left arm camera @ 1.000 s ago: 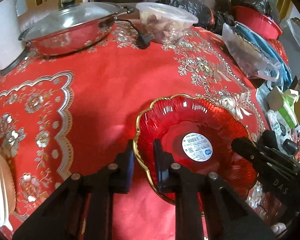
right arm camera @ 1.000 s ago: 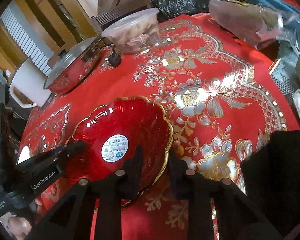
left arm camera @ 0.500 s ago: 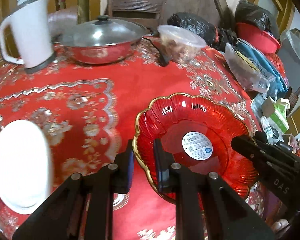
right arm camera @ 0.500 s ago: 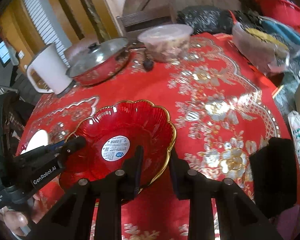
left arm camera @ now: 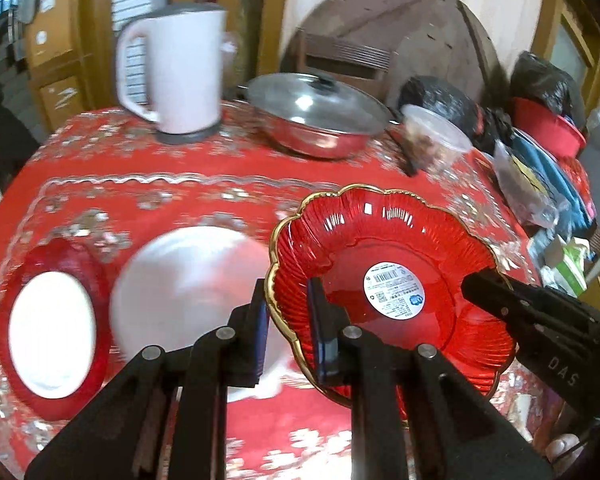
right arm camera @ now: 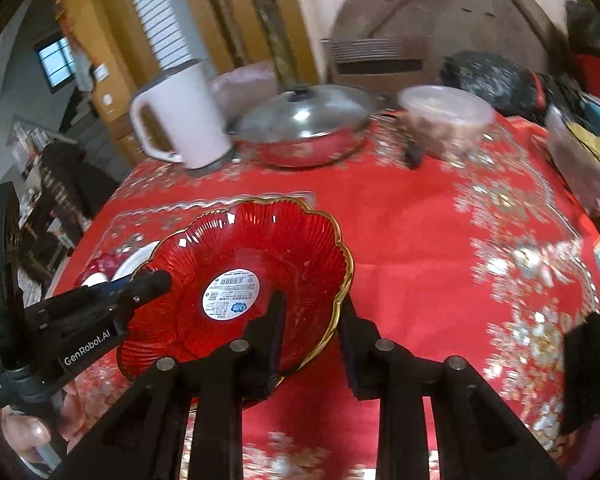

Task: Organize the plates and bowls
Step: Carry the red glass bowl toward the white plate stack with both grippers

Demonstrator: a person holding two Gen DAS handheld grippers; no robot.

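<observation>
- The red dish [left arm camera: 384, 280] is clamped by its rim on both sides: left hand-held gripper [left arm camera: 288, 328], right hand-held gripper [right arm camera: 310, 332].
- It has risen above the worktop [right arm camera: 420, 220] since a second ago.
- A white plate [left arm camera: 188, 288] and a red-rimmed plate [left arm camera: 52, 328] have come into view beside it.

Both grippers' jaws clamp the red plate [left arm camera: 384, 264] above a white plate [left arm camera: 188, 288].

- Glowing translucent red, gold-edged, white-stickered: scalloped bowl [left arm camera: 396, 248].
- Showing red with silver-gold florals: counter cloth [right arm camera: 440, 232].
- Gleaming white: kettle [left arm camera: 180, 68].
- Shining silver: lidded pan [left arm camera: 316, 120].
</observation>
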